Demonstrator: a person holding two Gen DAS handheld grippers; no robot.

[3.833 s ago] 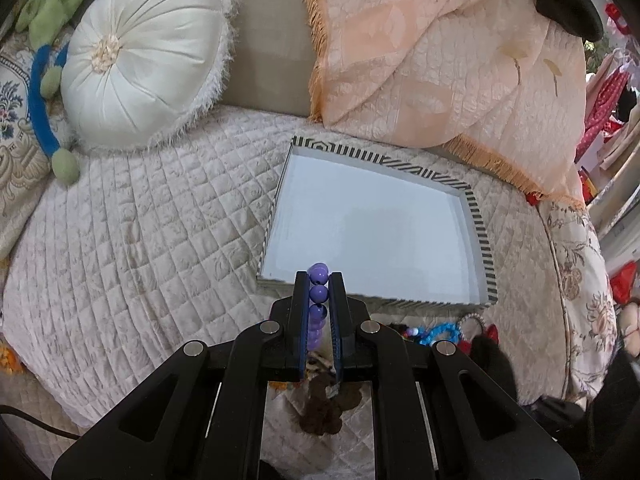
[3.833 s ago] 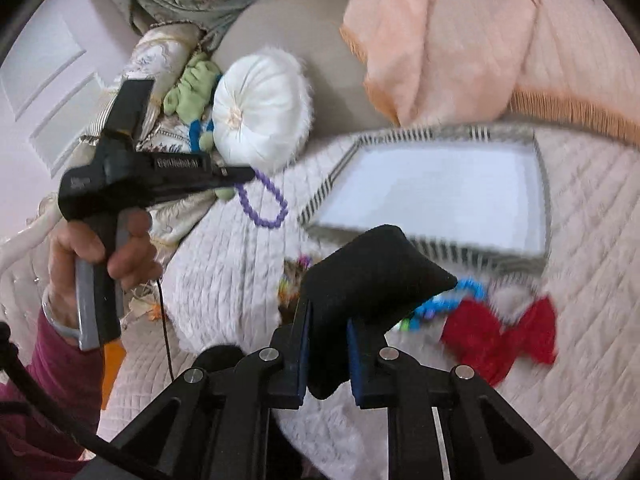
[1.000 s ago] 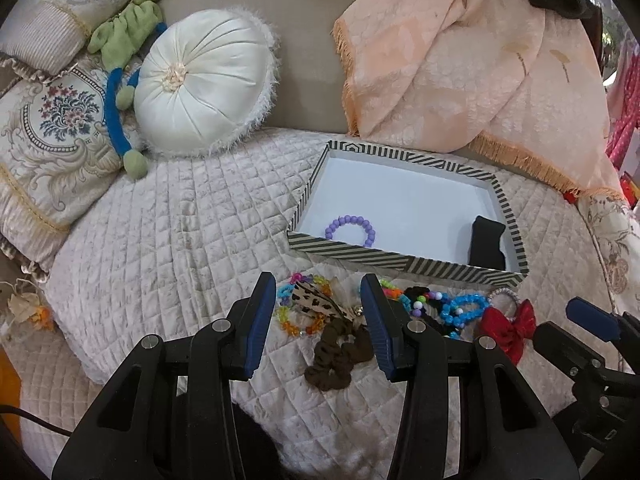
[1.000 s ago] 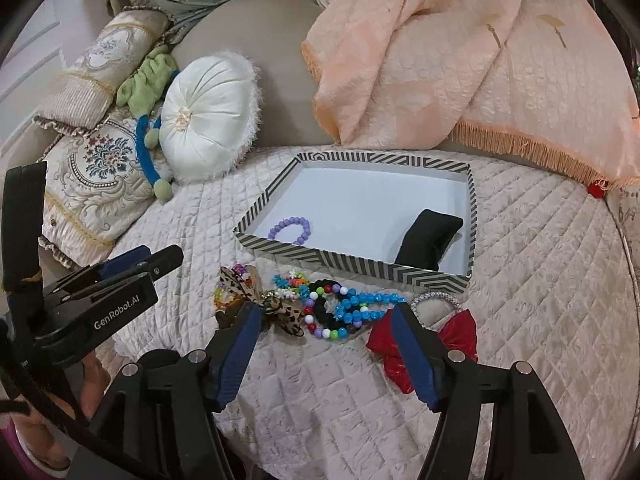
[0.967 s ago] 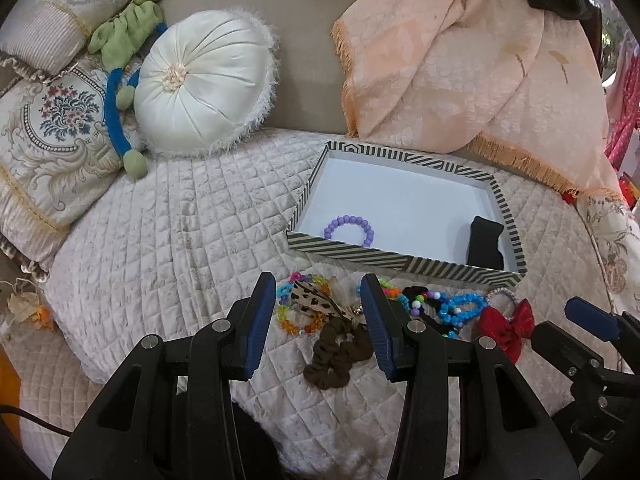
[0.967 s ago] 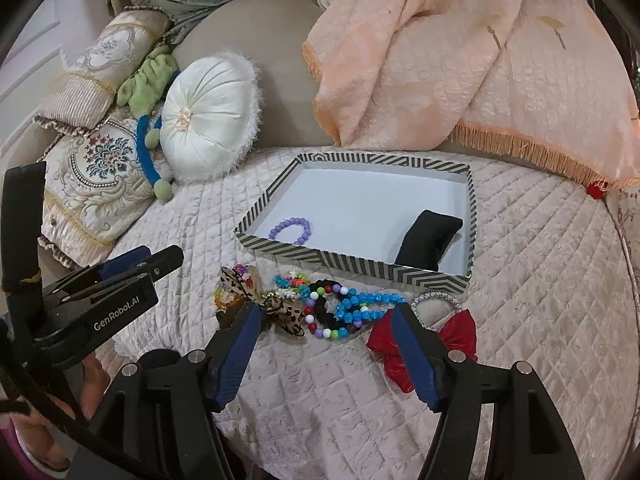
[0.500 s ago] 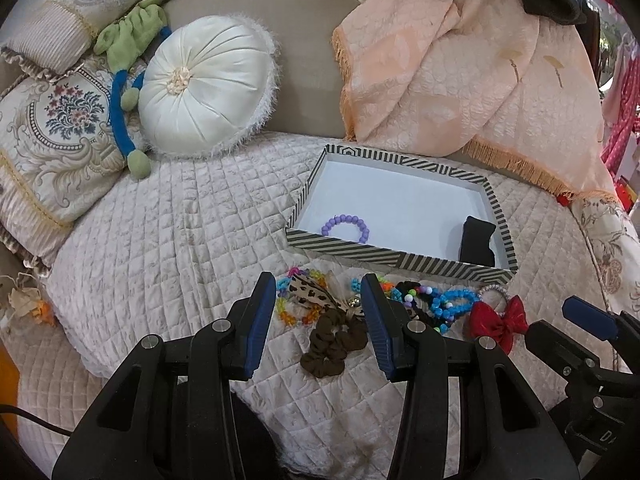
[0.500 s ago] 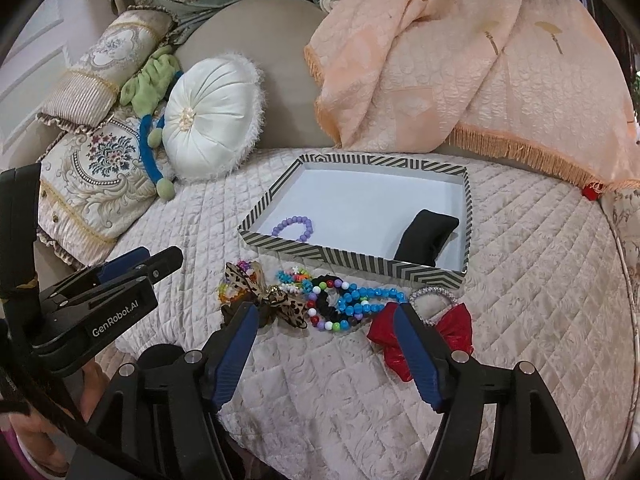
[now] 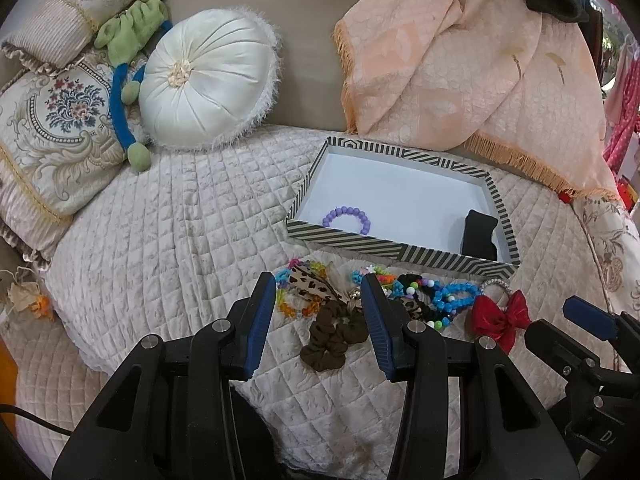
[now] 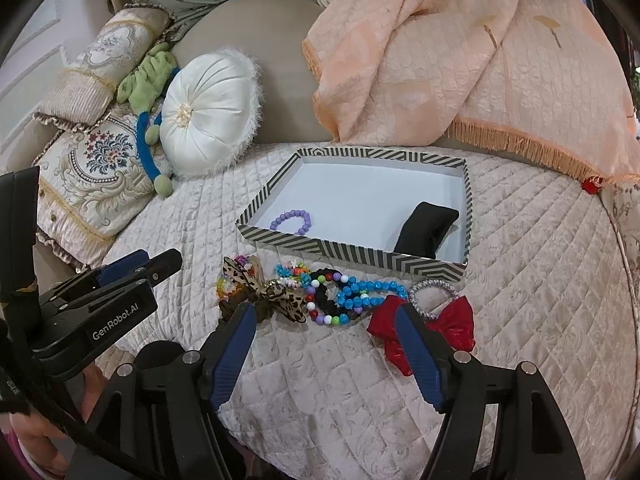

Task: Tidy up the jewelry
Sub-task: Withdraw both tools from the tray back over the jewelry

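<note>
A striped tray (image 9: 344,237) (image 10: 348,250) lies on the quilted bed. In it lie a purple bead bracelet (image 9: 347,217) (image 10: 291,218) at the near left and a black pouch (image 9: 479,233) (image 10: 426,227) at the right. In front of the tray lie a leopard bow (image 10: 268,294), a brown scrunchie (image 9: 334,338), bead bracelets (image 10: 352,294) and a red bow (image 9: 498,316) (image 10: 424,326). My left gripper (image 9: 318,304) is open and empty, held above the brown scrunchie. My right gripper (image 10: 326,336) is open and empty, above the beads and the red bow.
A white round cushion (image 9: 204,80), a green and blue plush toy (image 9: 128,64) and patterned pillows (image 9: 52,128) sit at the back left. A peach fringed blanket (image 9: 460,80) drapes behind the tray. The bed edge drops off at the near left.
Since 3.8 s ago both grippers have let go: the purple bracelet and the black pouch now lie in the tray. Over the last second both grippers have drawn back slightly.
</note>
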